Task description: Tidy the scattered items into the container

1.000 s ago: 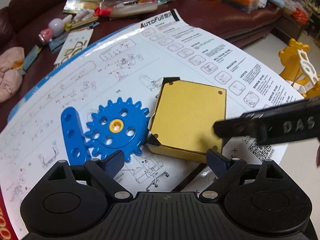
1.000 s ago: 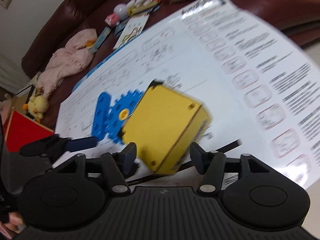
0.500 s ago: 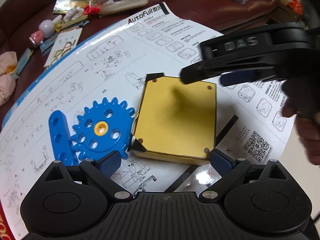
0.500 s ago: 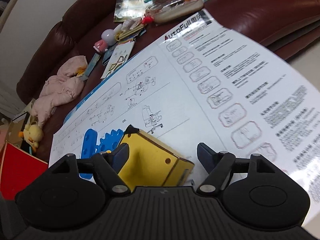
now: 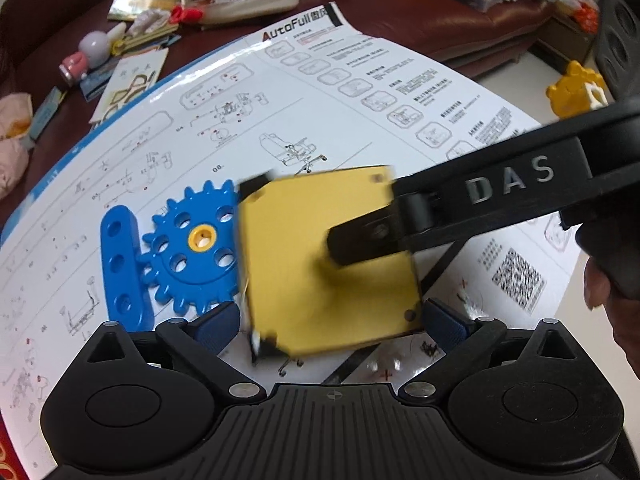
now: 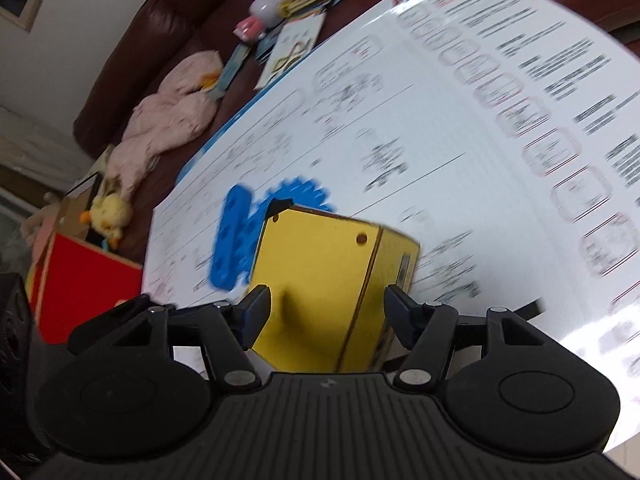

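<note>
1. The yellow box [image 5: 320, 272] is flat-faced with black-trimmed corners and small round holes near its corners. It sits between the spread blue pads of the left gripper [image 5: 330, 326], just ahead of them, and is blurred.
2. In the right wrist view the same box [image 6: 320, 276] shows a top face and a side face with a dark seam between them. It fills the gap of the right gripper [image 6: 326, 312], whose jaws stand wide apart; whether the pads touch it I cannot tell.
3. Left of the box, ahead of the left jaw, lie a blue toothed plastic gear [image 5: 192, 246] with a yellow hub and a blue perforated strip [image 5: 122, 264], touching each other.
4. The right gripper's black finger [image 5: 372, 238], on an arm marked "DAS", lies over the box's top.
5. Everything rests on a glossy white instruction sheet [image 5: 360, 92] headed "AutoFull", with a QR code [image 5: 518, 276] right of the jaws.
6. Beyond it, toys and packets litter a brown leather sofa [image 5: 440, 12].
</note>
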A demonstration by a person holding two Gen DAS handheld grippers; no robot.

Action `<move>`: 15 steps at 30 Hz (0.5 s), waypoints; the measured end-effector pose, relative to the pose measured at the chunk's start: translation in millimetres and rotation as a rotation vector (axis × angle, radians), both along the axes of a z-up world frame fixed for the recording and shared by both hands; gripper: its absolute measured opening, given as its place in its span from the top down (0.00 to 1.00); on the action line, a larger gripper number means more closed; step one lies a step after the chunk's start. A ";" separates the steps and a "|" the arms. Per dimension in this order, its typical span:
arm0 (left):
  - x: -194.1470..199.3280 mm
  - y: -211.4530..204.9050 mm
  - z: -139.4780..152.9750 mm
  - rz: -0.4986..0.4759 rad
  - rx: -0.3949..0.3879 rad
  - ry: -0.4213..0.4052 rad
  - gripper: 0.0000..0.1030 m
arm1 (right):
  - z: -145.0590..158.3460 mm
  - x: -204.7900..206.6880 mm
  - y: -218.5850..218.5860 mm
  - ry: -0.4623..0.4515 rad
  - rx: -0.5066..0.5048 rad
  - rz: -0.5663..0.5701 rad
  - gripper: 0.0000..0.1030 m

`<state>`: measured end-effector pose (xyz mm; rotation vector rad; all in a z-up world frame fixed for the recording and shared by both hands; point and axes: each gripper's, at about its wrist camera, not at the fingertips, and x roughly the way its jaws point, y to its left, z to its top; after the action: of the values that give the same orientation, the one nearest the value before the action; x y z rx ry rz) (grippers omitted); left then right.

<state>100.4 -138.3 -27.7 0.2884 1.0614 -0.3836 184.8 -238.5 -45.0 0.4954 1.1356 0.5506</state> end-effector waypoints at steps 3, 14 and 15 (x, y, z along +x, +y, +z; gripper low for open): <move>-4.0 0.2 -1.7 -0.003 0.029 -0.013 0.00 | 6.1 -4.3 14.8 -0.018 -0.033 0.015 0.30; -9.0 3.6 -5.4 -0.001 0.102 -0.002 0.01 | 6.0 -13.1 23.0 0.014 -0.019 0.024 0.30; -7.8 3.5 -8.3 0.009 0.117 0.000 0.02 | 6.8 -14.1 24.0 0.014 -0.014 0.028 0.30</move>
<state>92.5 -134.8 -35.9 0.3878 1.0869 -0.3140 170.7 -214.6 -38.2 0.4725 1.1602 0.5640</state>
